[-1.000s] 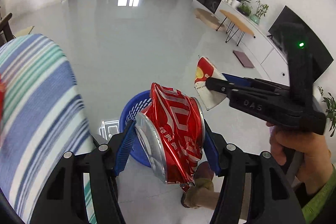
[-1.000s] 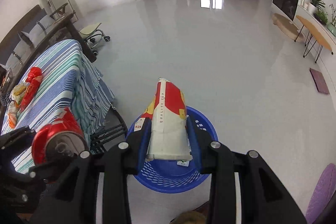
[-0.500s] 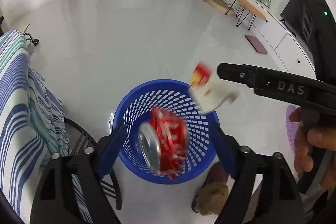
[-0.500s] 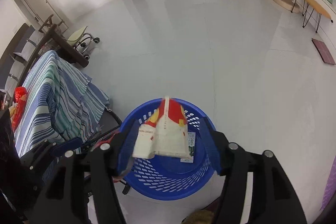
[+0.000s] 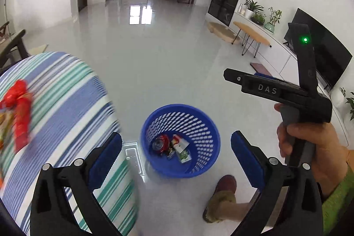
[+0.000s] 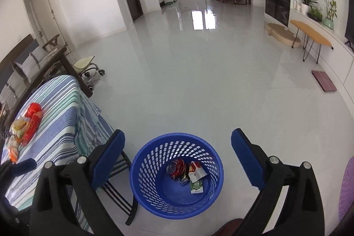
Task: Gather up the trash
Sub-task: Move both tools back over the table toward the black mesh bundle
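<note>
A: We see the glossy grey floor [image 6: 199, 81] first, then the bench [image 6: 50, 125] under its striped cloth at left, with red and yellow wrappers [image 6: 26, 125] lying on it

B: On the floor just beside the bench stands the blue basket [image 6: 152, 169]. In it we find the crushed red can [image 6: 176, 167], the red and white carton [image 6: 195, 170] touching it, and a small green and white pack [image 6: 195, 186] just below

A: Our left tongs [image 5: 176, 148] gape wide above the basket, gripping nothing. The right tongs [image 6: 178, 148] stand equally wide apart and bare, and the left view shows a hand [image 5: 314, 147] on their handle
</note>
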Motion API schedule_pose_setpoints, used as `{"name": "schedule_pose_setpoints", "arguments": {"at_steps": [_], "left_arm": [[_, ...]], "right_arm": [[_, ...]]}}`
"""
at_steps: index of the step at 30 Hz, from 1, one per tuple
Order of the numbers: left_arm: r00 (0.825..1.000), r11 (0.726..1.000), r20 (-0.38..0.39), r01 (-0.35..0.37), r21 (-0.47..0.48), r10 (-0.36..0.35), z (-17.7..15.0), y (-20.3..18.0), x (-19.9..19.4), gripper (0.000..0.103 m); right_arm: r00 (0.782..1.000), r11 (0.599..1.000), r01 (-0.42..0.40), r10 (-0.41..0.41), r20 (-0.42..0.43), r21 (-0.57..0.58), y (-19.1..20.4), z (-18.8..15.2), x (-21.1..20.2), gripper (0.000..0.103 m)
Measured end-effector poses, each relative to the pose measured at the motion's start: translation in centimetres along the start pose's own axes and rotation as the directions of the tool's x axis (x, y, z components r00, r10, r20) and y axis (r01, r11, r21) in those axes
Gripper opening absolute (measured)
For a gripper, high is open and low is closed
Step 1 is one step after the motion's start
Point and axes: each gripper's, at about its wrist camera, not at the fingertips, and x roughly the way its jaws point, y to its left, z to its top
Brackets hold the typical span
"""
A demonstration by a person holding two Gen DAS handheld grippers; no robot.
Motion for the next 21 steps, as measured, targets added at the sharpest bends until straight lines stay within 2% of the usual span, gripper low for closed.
{"name": "schedule_pose_setpoints", "arguments": {"at_steps": [3,6,14,18,21], "left_arm": [[0.998,0.998,-0.009,-0.061,-0.022,0.061,-2.7,2.9,-3.3,0.098],[0.989,0.987,-0.022,-0.146,-0.059,0.145,-5.8,6.7,-6.2,0.098],[0.948,0.933,-0.071,-0.317,-0.169,0.31,-12.3,17.7,-12.3,0.098],[0.923,0.896,-0.092,-0.384,-0.225,0.372,-13.7,22.4,-13.8,0.098],[0.909,0.875,-0.118,-0.417,-0.246,0.4,-14.2,25.2,-14.2,0.098]], "right_arm": [[0.999,0.993,-0.036,0.038,0.018,-0.115,4.9,-1.7,-1.3,0.094],[0.995,0.979,-0.097,0.099,0.002,-0.178,9.3,-3.8,-2.3,0.094],[0.959,0.919,-0.283,0.267,-0.097,-0.275,21.8,-9.1,-4.1,0.094],[0.948,0.892,-0.315,0.278,-0.157,-0.324,26.7,-10.6,-3.4,0.094],[0.946,0.883,-0.318,0.271,-0.177,-0.345,28.8,-10.9,-2.6,0.094]]}}
